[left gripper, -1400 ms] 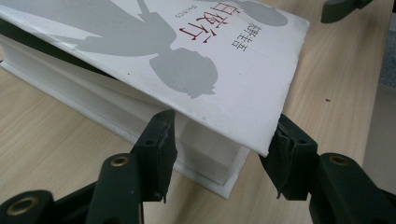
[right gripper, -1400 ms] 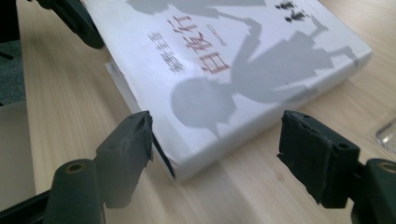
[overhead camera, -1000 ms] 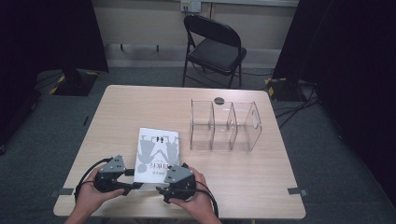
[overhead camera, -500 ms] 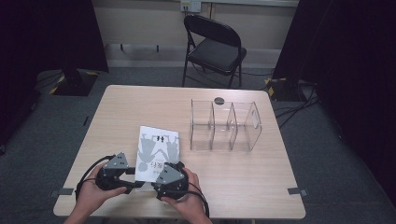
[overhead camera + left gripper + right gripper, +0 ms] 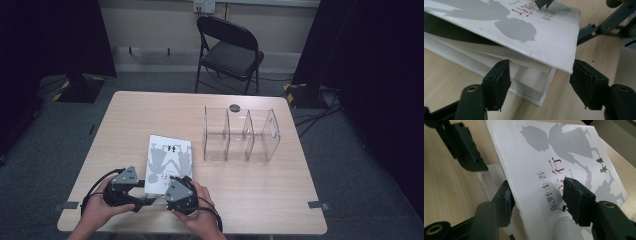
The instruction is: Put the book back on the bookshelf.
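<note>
Risk sits at six o'clock on the bench (image 5: 260,190): the right gripper (image 5: 537,195) has just been closing, its fingers astride the lifted cover of the book (image 5: 167,162). The left gripper (image 5: 540,80) has just been opening, its fingers apart around the corner; the cover could slip or crease.

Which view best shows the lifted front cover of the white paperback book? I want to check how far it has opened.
The left gripper view: the lifted front cover stands raised above the white page block, with the gap plain. The right gripper view shows the cover's printed face between its jaws. The high view shows the book small and seemingly flat.
</note>
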